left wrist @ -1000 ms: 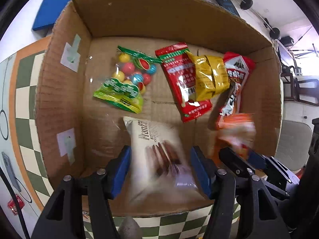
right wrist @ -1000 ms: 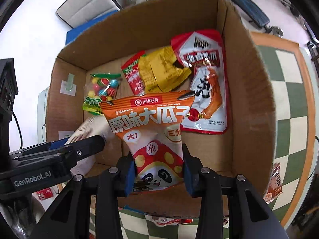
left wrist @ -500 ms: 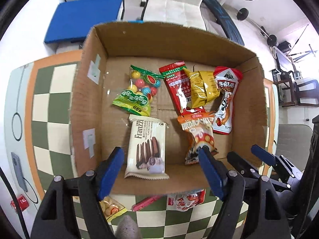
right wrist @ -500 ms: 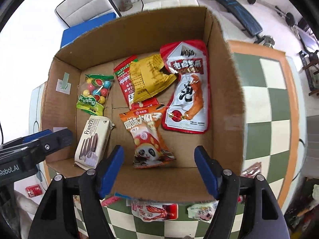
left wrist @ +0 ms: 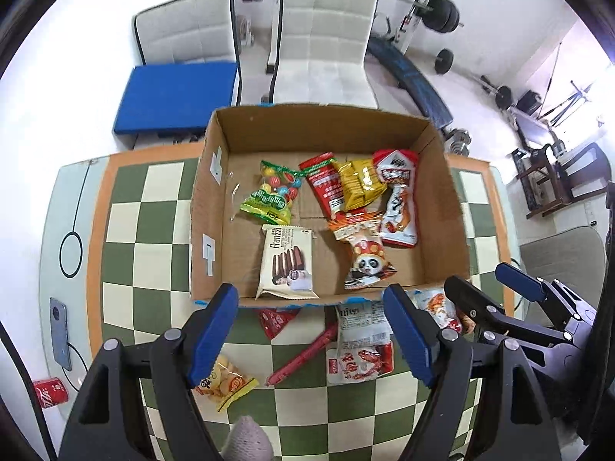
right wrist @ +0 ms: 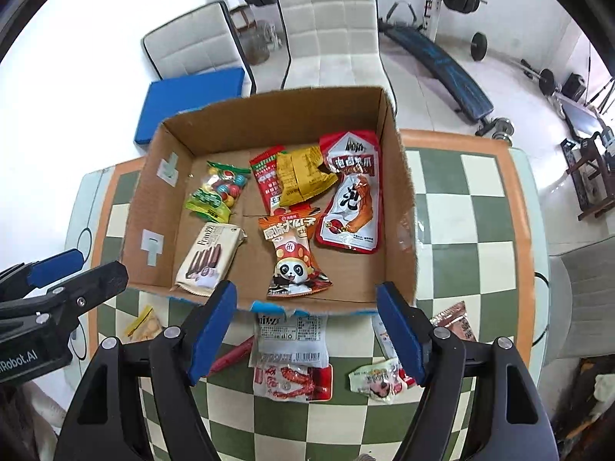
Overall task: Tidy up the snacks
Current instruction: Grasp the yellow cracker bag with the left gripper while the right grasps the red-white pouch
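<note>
Left wrist view, wafer pack in box, beyond empty left tool

Left gripper spread wide, holding nothing, above cardboard box; wafer pack inside at 12 o'clock; sausage packet outside at 3 o'clock.

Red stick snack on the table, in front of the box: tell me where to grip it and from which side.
Grip the red stick at its middle, from straight above, jaws set across its narrow width. It lies flat and slanted on the table, with a white packet close by its upper end, so the middle gives most room.
</note>
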A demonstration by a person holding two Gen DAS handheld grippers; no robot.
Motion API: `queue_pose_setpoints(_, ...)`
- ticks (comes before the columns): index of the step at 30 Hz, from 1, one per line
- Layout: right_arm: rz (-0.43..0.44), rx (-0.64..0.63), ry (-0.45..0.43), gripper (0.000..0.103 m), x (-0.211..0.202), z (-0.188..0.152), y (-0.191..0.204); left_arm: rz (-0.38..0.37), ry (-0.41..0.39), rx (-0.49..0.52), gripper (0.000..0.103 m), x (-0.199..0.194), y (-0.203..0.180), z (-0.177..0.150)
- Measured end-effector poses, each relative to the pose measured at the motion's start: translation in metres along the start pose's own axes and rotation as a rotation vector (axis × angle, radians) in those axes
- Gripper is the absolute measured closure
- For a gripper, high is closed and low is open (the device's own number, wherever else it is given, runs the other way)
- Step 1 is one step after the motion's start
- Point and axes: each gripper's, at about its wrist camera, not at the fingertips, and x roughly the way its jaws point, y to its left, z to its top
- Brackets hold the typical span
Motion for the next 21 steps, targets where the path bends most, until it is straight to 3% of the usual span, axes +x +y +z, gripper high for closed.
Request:
queue_pose_setpoints(4,-0.005,0.006,-0.056,0.025,-0.026,-0.014,0.000,0.022,-0.100,0.028,0.026,-0.030,-0.007,-0.018)
queue_pose_setpoints(7,0.012,0.008,-0.131,0.015,-0.049,-0.031,0.000,0.093,-0.195,0.054,0.026,-0.051,-0.014,-0.036)
queue_pose_setpoints(10,0.054,0.012,-0.165,0.015,-0.062,-0.050,-0.001,0.149,-0.210,0.022,0.026,-0.055,-0.009,-0.061)
queue_pose_setpoints(14,0.113,0.069,-0.063,0.015,-0.044,-0.080,-0.011,0.124,-0.094,-0.074,0.026,-0.027,0.018,-0.092)
queue_pose_setpoints(17,0.117,0.111,0.055,0.015,-0.007,-0.103,-0.019,0.103,0.057,-0.169,0.026,0.014,0.049,-0.113)
queue_pose_setpoints(21,0.109,0.139,0.188,0.015,0.053,-0.128,-0.024,0.018,0.217,-0.385,0.026,0.065,0.102,-0.143)
